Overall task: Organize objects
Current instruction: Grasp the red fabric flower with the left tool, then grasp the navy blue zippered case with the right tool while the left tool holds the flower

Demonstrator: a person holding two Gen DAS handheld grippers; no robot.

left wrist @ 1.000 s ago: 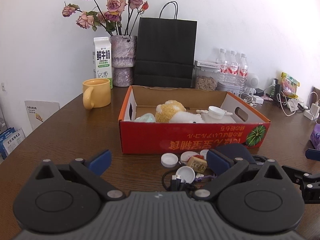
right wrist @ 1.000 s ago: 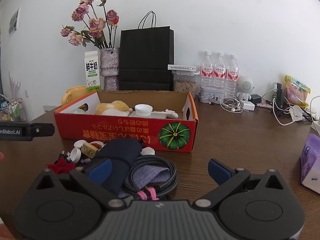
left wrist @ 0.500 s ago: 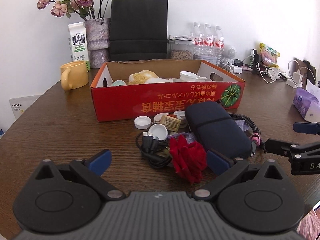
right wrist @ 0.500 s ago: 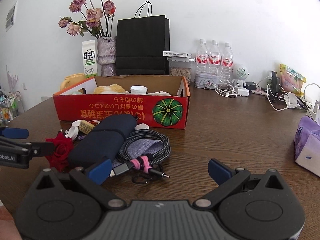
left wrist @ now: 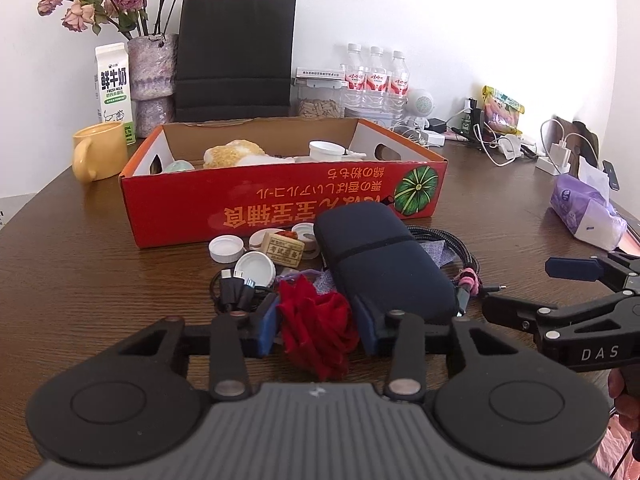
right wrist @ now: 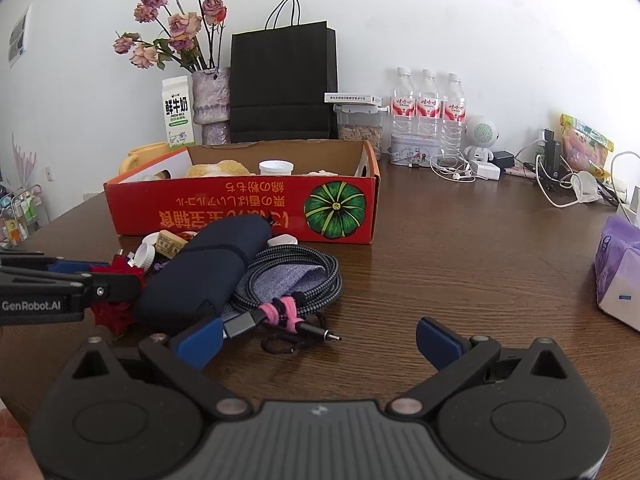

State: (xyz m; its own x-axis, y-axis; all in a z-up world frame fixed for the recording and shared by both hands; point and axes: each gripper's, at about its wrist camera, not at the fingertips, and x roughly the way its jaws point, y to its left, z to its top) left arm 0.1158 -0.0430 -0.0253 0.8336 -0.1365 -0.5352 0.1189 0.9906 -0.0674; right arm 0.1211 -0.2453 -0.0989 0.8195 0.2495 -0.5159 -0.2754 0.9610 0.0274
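My left gripper [left wrist: 316,326] has its blue pads closed on a red cloth rose [left wrist: 316,324] at the near edge of a pile on the table. The pile holds a dark blue pouch [left wrist: 380,256], white bottle caps [left wrist: 226,248], a small wooden stamp block [left wrist: 286,250], a black USB cable [left wrist: 234,290] and a coiled braided cable [right wrist: 296,276]. Behind it stands a red cardboard box [left wrist: 280,204] with a plush toy [left wrist: 236,152] and a white cup [left wrist: 326,150]. My right gripper [right wrist: 320,342] is open and empty, just right of the braided cable's plug.
At the back stand a yellow mug [left wrist: 98,150], a milk carton [left wrist: 114,88], a vase of dried roses [left wrist: 154,76], a black paper bag [left wrist: 236,56] and water bottles [left wrist: 376,80]. A purple tissue pack [left wrist: 586,210] lies right, chargers and cables [right wrist: 560,184] beyond.
My left gripper has moved forward and closed its jaws around the red rose. My right gripper has come a little closer to the pile and stays open.
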